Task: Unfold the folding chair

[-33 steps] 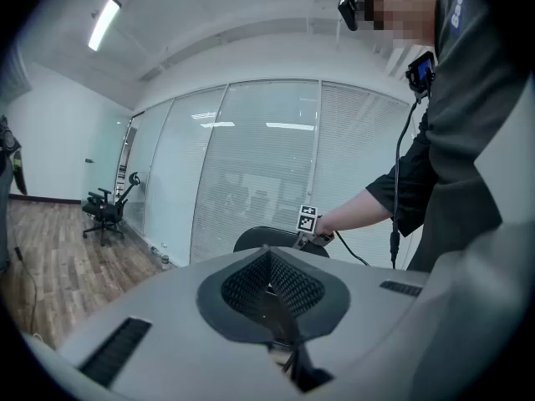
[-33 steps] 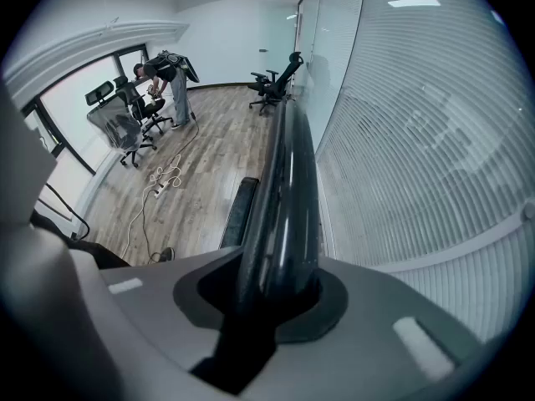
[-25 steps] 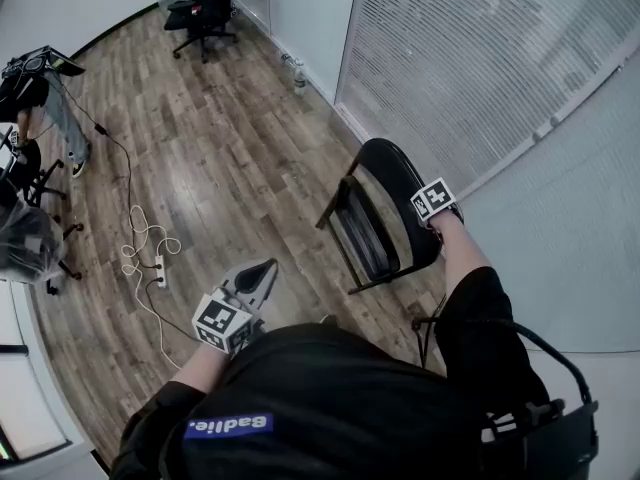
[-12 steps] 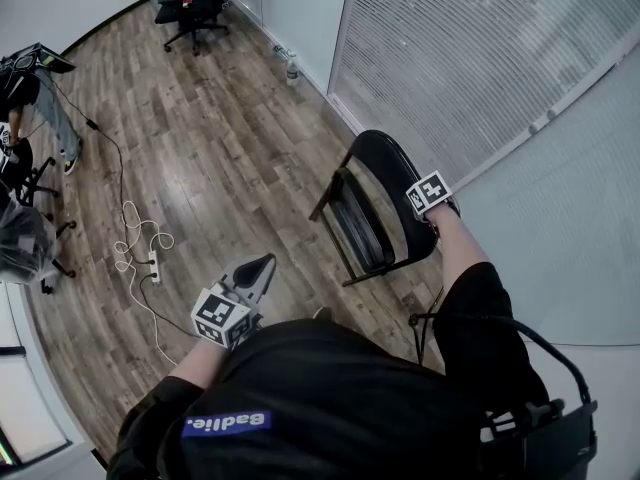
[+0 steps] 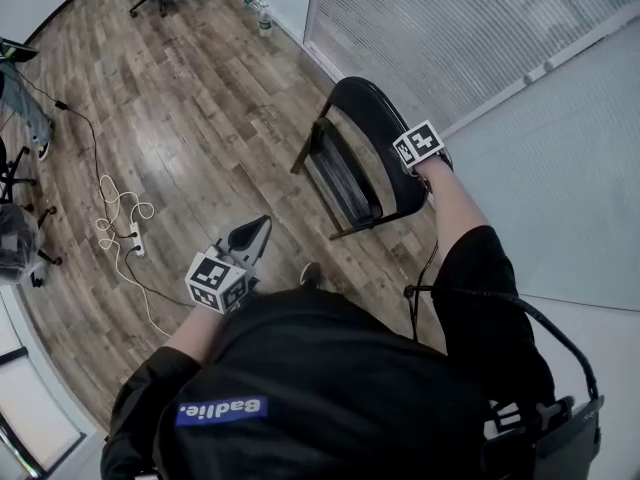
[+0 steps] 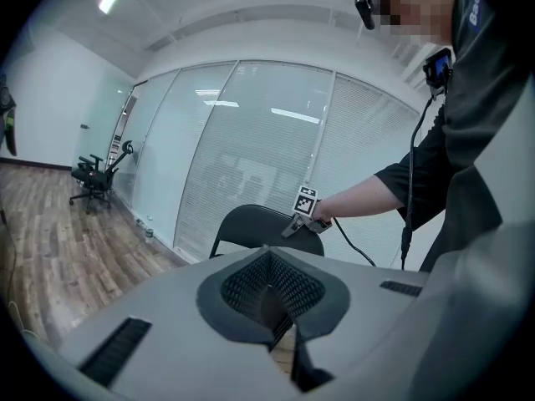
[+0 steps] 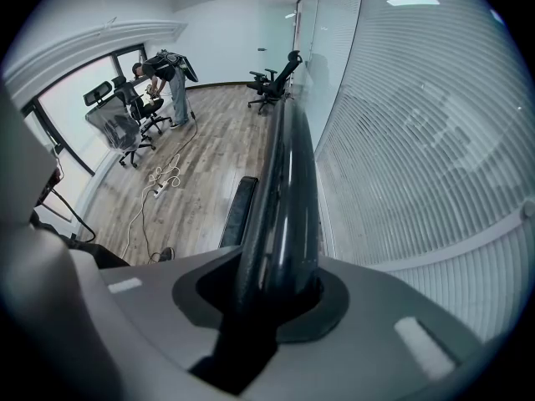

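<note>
1. Now: folding chair (image 5: 380,138) stands on wood floor (image 5: 200,98), seat tipped up.
2. Right gripper (image 7: 280,286) clamps the chair's backrest top edge.
3. Left gripper (image 5: 258,233) pinched together, empty, well left of chair.

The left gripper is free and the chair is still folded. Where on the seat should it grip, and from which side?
Probably the seat's exposed long edge, approached from the open-floor side. The seat stands folded upright against the backrest, with that edge facing the room. The right gripper clamps the backrest top, steadying it.
</note>
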`<action>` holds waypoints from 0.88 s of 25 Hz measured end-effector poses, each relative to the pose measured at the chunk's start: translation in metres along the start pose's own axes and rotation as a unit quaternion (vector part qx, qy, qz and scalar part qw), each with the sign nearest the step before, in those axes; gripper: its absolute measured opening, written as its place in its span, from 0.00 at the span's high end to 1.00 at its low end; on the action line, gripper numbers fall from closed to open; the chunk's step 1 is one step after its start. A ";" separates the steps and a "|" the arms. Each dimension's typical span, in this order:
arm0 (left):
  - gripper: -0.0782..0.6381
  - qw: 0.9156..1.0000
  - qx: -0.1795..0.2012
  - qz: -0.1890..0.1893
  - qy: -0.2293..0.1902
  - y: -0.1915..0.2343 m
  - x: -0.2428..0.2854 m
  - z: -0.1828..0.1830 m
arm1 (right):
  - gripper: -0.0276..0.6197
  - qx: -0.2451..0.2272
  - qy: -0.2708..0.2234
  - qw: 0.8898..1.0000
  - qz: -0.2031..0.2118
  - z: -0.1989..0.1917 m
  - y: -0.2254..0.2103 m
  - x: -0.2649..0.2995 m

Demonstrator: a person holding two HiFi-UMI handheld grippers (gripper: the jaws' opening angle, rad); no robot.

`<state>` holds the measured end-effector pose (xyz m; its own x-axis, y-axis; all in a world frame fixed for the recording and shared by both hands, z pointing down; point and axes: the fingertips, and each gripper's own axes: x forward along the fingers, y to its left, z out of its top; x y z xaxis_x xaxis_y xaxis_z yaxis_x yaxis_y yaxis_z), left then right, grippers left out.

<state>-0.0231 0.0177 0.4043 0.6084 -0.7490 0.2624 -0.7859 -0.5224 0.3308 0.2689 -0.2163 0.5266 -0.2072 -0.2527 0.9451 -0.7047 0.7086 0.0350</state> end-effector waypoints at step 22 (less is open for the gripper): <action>0.88 0.983 -0.160 -0.045 0.077 0.014 0.181 -0.086 | 0.82 -0.004 -0.001 1.000 0.000 0.002 -0.002 0.007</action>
<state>0.0851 -0.0904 0.5342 0.7032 -0.6223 0.3439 -0.6675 -0.4113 0.6207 0.2678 -0.2205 0.5322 -0.2094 -0.2545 0.9441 -0.6994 0.7138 0.0373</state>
